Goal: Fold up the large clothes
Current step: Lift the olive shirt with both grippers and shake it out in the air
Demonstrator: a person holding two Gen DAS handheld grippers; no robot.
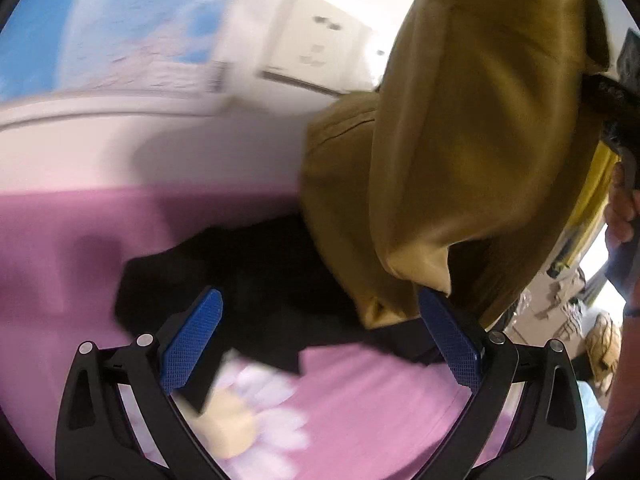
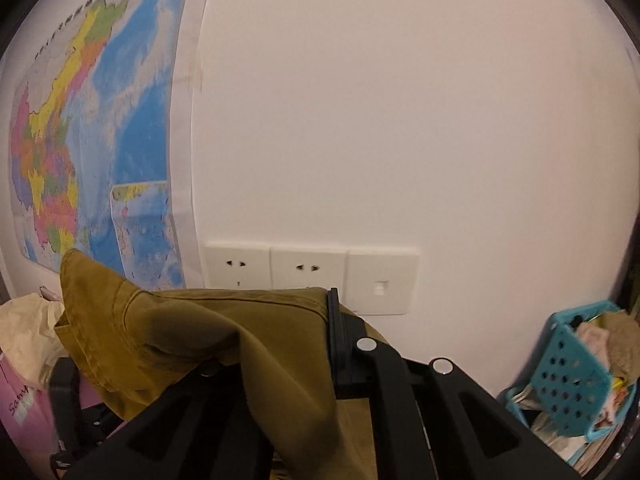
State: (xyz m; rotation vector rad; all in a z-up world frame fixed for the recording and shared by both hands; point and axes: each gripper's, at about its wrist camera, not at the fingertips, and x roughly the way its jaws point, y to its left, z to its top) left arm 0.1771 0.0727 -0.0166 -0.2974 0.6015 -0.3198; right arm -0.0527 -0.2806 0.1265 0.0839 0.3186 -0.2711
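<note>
Right gripper (image 2: 320, 320) pinching olive garment (image 1: 460, 140), fingers pressed together on the cloth, lifted at 1 o'clock to let it hang free for spreading. Left gripper (image 1: 320, 320) fingers spread, empty, over black garment (image 1: 240, 272) on pink bed (image 1: 60, 240).

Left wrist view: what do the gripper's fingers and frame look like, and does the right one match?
The left gripper has black skeletal linkage arms with triangular cutouts and silver round pivot pins. Its fingers carry blue pads with a fine knurled texture. The right gripper shows the same black linkage and silver pins; its pads are hidden.
</note>
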